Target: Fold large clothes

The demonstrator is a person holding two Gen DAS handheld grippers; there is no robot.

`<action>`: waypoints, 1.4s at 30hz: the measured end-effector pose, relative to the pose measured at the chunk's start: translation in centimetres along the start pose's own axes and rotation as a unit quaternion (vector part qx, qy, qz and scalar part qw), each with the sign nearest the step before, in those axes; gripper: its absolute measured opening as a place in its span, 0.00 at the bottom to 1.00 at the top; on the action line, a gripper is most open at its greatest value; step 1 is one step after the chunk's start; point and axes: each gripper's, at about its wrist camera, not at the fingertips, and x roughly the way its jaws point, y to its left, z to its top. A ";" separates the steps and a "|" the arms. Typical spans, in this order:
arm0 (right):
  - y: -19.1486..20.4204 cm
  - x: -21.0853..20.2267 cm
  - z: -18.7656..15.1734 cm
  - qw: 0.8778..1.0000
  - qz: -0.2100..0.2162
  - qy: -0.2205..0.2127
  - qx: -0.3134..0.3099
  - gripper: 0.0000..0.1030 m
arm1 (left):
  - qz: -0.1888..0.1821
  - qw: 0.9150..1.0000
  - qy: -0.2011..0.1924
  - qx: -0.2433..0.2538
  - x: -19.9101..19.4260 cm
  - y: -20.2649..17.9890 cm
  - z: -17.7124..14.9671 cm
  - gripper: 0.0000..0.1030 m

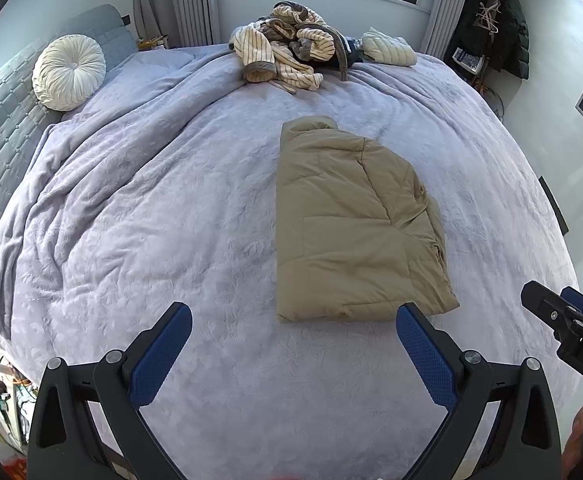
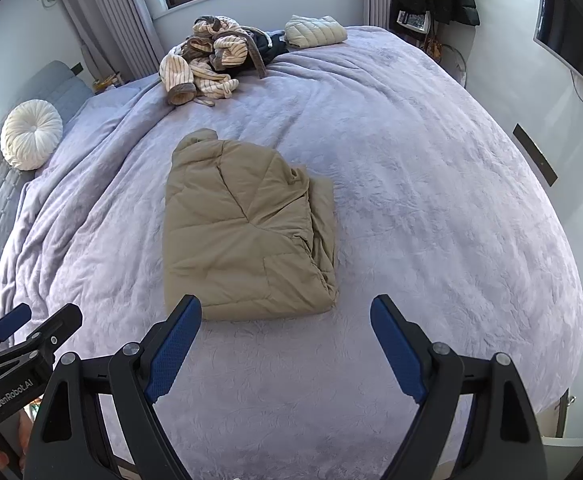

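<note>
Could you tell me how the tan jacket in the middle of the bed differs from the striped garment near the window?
The tan jacket is plain in colour; the striped garment is cream with dark stripes and grey-brown trim.
The tan jacket is folded into a flat, compact block; the striped garment lies in a crumpled heap.
The tan jacket lies alone at mid-bed; the striped garment lies at the far edge against other clothes.
Both rest on the lavender blanket, untouched by either gripper.
</note>
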 end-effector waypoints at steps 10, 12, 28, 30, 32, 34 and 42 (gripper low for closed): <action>0.2 -0.1 -0.2 1.000 -0.001 0.000 0.002 0.86 | -0.002 1.000 0.001 0.000 0.1 0.0 0.2 0.99; 0.2 -0.1 -0.2 1.000 -0.001 0.000 0.002 0.86 | -0.003 1.000 0.001 0.000 0.1 0.0 0.1 0.99; 0.4 -0.2 -0.4 1.000 -0.003 0.001 0.003 0.86 | -0.004 1.000 0.003 0.005 0.5 0.0 0.6 0.99; 0.4 -0.2 -0.4 1.000 -0.004 0.001 0.002 0.86 | -0.005 1.000 0.003 0.005 0.5 0.0 0.7 0.99; 0.4 -0.3 -0.4 1.000 -0.003 0.001 0.003 0.86 | -0.005 1.000 0.002 0.005 0.5 0.0 0.7 0.99; 0.3 -0.2 -0.3 1.000 -0.003 0.001 0.002 0.86 | -0.006 1.000 0.003 0.005 0.6 0.0 0.6 0.99; 0.3 -0.2 -0.3 1.000 -0.003 0.001 0.001 0.86 | -0.005 1.000 0.003 0.004 0.8 0.1 0.9 0.99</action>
